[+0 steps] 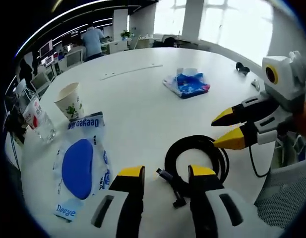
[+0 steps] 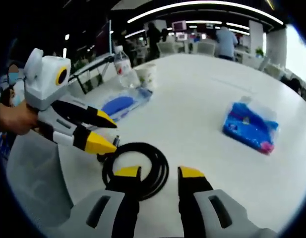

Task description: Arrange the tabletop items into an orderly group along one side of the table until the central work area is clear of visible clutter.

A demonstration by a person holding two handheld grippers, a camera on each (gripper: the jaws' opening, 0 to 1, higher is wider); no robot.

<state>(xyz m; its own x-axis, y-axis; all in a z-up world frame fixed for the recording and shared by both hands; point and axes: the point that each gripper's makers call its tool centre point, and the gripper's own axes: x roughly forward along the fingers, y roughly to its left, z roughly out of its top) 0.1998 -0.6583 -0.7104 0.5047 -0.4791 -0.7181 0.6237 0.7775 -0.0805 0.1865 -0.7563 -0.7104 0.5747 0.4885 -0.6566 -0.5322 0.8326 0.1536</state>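
Coiled black cable [image 1: 196, 159] sits just ahead of both grippers, the left gripper [image 1: 166, 174] parted over its plug end, the right gripper [image 2: 158, 174] parted over its rim, neither gripping anything. Beyond the cable lie a blue pouch [image 1: 79, 166], paper cup [image 1: 69, 100], water bottle [image 1: 34, 115] and blue packet [image 1: 187, 84] (well apart). Pinching one loop would likely let the coil unspool when lifted.

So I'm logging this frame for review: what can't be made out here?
- Coiled black cable: its near loop is hidden behind the left tool in the left gripper view.
- Small dark item at the far table edge: too small to identify.
- Water bottle label: too blurred to read in the right gripper view.
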